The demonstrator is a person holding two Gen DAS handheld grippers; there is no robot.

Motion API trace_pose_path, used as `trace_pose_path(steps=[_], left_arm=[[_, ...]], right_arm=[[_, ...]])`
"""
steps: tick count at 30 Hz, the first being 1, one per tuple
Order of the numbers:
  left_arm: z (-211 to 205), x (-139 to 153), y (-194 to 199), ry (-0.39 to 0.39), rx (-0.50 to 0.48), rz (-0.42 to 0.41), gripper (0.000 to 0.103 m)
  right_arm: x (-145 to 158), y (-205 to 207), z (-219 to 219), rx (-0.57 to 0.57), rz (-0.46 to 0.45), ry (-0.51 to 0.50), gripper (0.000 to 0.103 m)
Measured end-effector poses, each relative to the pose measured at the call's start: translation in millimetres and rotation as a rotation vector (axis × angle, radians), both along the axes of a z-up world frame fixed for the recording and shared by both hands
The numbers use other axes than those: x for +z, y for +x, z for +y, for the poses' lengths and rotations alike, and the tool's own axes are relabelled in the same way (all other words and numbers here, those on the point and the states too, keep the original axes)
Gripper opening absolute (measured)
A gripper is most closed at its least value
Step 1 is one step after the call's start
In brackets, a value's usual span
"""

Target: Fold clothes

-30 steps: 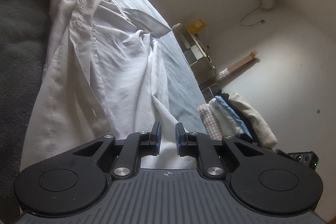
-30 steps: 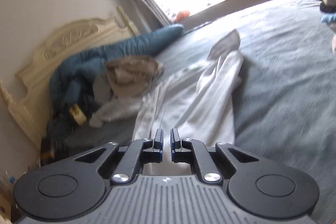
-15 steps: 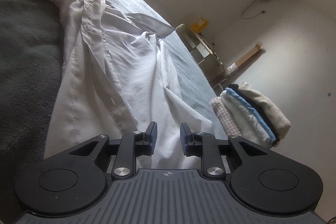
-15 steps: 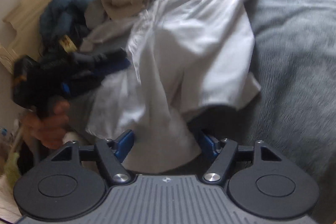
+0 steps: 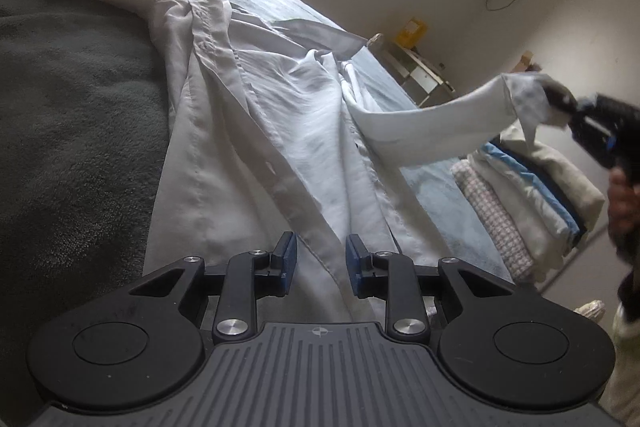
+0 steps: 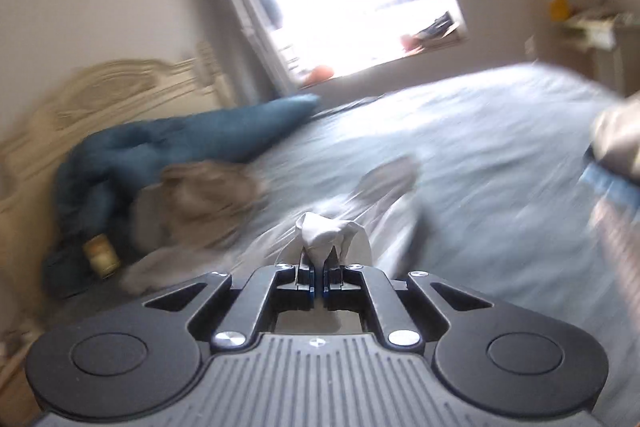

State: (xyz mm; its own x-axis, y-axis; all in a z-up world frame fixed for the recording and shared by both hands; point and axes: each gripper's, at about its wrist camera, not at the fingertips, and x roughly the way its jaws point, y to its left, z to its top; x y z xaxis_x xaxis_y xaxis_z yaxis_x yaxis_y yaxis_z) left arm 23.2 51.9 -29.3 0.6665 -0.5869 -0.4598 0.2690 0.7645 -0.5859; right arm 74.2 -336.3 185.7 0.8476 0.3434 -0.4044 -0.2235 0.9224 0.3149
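A: What changed?
B: The right gripper (image 6: 319, 277), spread wide before, now pinches the white shirt (image 5: 288, 131) sleeve, lifting it off the bed (image 5: 72, 99).
A: Left gripper (image 5: 317, 261)?
B: Still parted over the hem. No readable writing

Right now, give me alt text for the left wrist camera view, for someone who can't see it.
A white shirt lies spread on a grey bed, its sleeve lifted to the right by the right gripper, which is shut on the cuff. The left gripper is open, low over the shirt's front edge. A stack of folded clothes sits at the right.
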Motion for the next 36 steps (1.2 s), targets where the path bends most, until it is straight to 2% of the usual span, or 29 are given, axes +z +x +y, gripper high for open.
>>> trace_pose_path(steps=[4, 7, 9, 11, 12, 14, 15, 17, 19, 21, 23, 27, 29, 31, 33, 36], left_arm=[[1.0, -2.2, 0.6, 0.019, -0.016, -0.006, 0.027], [3.2, -6.2, 2.1, 0.031, -0.025, 0.000, 0.027], [4.1, -6.3, 2.0, 0.038, -0.037, -0.003, 0.027], [3.6, -5.0, 1.7, 0.047, -0.050, -0.008, 0.028], [3.4, -4.3, 1.5, 0.053, -0.055, -0.011, 0.028], [3.2, -3.6, 0.6, 0.057, -0.060, -0.014, 0.031], [3.3, -3.5, 0.6, 0.053, -0.058, -0.013, 0.032], [3.5, -3.3, -0.3, 0.046, -0.057, -0.010, 0.034], [3.2, -1.7, -2.9, 0.051, -0.057, -0.011, 0.036], [0.9, 1.1, -5.4, 0.062, -0.056, -0.018, 0.039], [-1.5, 4.8, -9.2, 0.075, -0.053, -0.031, 0.044], [-6.3, 9.5, -16.0, 0.091, -0.048, -0.048, 0.048], [-8.8, 11.9, -19.7, 0.101, -0.047, -0.055, 0.050], [-12.1, 14.6, -23.8, 0.118, -0.047, -0.064, 0.051], [-15.4, 17.6, -28.2, 0.135, -0.049, -0.073, 0.052], [-20.0, 21.6, -35.2, 0.158, -0.049, -0.076, 0.052]], right_arm=[[48.9, 79.7, -17.3, -0.175, -0.079, -0.261, 0.005], [76.7, 136.0, -33.7, -0.339, -0.127, -0.368, 0.005], [83.3, 171.2, -49.9, -0.442, -0.116, -0.409, 0.005], [68.6, 205.2, -62.6, -0.523, -0.015, -0.442, 0.011], [58.8, 222.1, -68.3, -0.561, 0.046, -0.458, 0.031], [36.6, 249.2, -76.2, -0.623, 0.164, -0.510, 0.062], [22.1, 254.5, -75.8, -0.636, 0.218, -0.562, 0.062], [3.5, 246.4, -65.6, -0.634, 0.232, -0.640, 0.063], [2.2, 226.5, -50.1, -0.575, 0.199, -0.649, 0.065], [16.2, 196.6, -35.0, -0.503, 0.145, -0.608, 0.066], [40.1, 149.9, -26.1, -0.388, 0.073, -0.545, 0.067], [69.4, 39.5, -4.7, -0.164, -0.003, -0.431, 0.078], [68.5, -5.5, -1.1, -0.053, 0.045, -0.336, 0.081], [49.3, -39.2, 0.6, 0.045, 0.150, -0.216, 0.081], [12.6, -55.0, 2.9, 0.112, 0.284, -0.098, 0.081], [-46.3, -50.6, 3.7, 0.112, 0.377, 0.032, 0.079]])
